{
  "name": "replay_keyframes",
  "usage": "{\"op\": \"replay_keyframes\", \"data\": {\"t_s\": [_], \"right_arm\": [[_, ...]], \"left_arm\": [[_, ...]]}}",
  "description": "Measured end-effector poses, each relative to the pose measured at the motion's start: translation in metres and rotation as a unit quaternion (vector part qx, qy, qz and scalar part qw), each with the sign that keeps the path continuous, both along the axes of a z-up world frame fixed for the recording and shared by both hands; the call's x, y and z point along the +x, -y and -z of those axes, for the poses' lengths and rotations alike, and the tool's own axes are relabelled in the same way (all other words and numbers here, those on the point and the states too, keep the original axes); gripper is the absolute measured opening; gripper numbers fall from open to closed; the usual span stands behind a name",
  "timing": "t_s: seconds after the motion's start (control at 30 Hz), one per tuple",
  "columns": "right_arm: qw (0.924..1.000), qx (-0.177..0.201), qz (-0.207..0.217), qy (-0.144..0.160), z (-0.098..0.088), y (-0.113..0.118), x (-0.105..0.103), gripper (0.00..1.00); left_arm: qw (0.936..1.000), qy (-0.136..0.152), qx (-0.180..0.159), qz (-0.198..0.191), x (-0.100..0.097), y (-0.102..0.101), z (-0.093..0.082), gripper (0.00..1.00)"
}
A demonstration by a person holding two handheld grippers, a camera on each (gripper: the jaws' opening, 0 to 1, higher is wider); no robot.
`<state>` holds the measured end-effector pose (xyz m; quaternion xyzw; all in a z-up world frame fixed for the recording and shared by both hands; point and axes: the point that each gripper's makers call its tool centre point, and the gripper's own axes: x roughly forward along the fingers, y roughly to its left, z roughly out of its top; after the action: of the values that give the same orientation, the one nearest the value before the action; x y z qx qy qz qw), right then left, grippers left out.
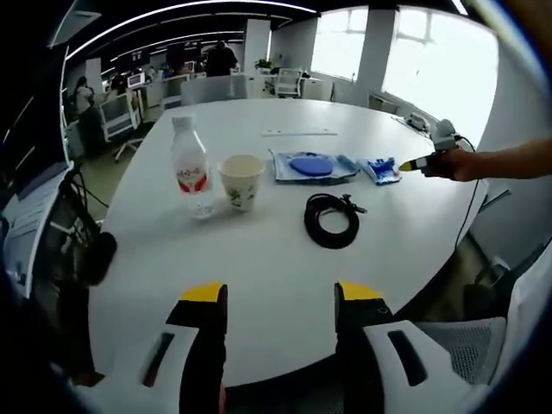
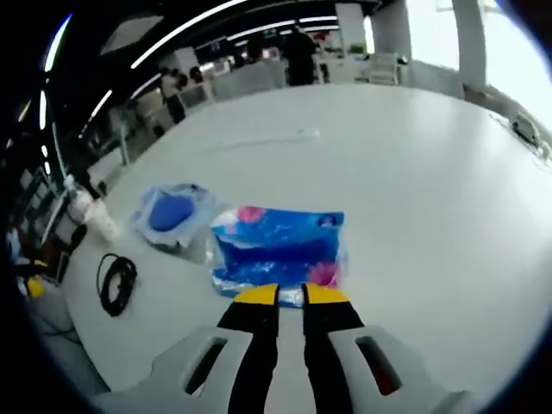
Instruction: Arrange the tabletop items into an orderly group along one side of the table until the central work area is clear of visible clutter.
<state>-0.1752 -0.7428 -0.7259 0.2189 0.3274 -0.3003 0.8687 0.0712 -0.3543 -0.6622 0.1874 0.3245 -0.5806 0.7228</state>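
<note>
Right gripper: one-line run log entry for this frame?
right gripper: jaws nearly closed at blue packet edge, grasp unclear | left gripper: open, hovering | coiled cable, paper cup, water bottle: untouched

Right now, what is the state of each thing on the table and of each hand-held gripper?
Bottle: upright, capped.
Paper cup: upright, open top.
Cable: coiled, flat.
Blue packet: flat, at the right hand-held gripper, jaws nearly closed on its edge.
Left hand-held gripper: open, empty.
</note>
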Motion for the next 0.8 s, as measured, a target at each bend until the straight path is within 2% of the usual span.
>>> {"op": "replay_keyframes", "data": {"t_s": [0.53,0.8], "right_arm": [[0.9993,0.014,-0.031,0.012,-0.002,-0.033,0.023,0.07],[0.9975,0.021,-0.061,0.029,-0.006,-0.049,0.049,0.07]], "left_arm": [[1.0,-0.003,-0.002,0.001,-0.001,-0.001,0.0,0.49],[0.9999,-0.005,-0.002,0.013,-0.006,0.006,0.001,0.49]]}}
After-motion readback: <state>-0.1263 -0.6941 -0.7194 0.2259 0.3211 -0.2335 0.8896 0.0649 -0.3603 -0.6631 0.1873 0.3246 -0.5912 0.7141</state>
